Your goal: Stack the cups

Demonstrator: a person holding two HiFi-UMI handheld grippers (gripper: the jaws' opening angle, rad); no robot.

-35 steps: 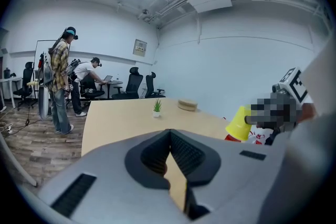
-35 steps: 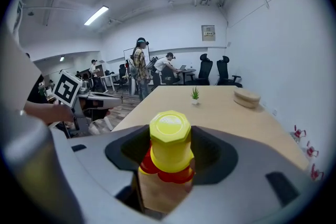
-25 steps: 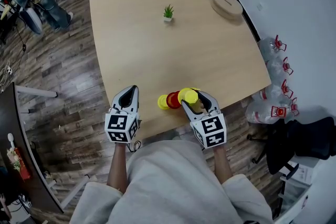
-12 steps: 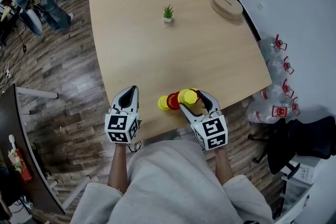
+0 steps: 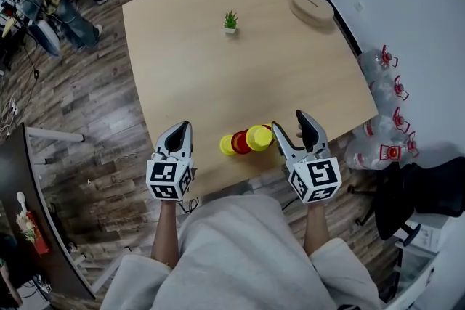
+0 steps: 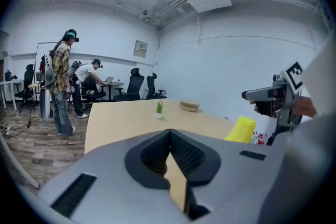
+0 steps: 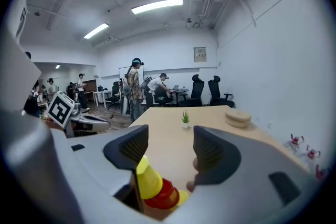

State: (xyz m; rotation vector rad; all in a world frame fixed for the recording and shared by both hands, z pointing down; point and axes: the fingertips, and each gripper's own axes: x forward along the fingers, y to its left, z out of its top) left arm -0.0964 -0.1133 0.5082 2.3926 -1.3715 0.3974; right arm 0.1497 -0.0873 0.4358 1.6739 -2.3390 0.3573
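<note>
R gripper [image 5: 289, 122] lifted off cup stack [image 5: 247, 139], empty jaws narrowing

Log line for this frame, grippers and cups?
left gripper: shut, empty | right gripper: open, jaws just closing slightly, nothing between, beside cup stack | cup stack: yellow-red-yellow, on table

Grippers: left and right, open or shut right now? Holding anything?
Left gripper: shut, empty.
Right gripper: open, jaws have just been closing a little, nothing between them; the cup stack lies beside it.
</note>
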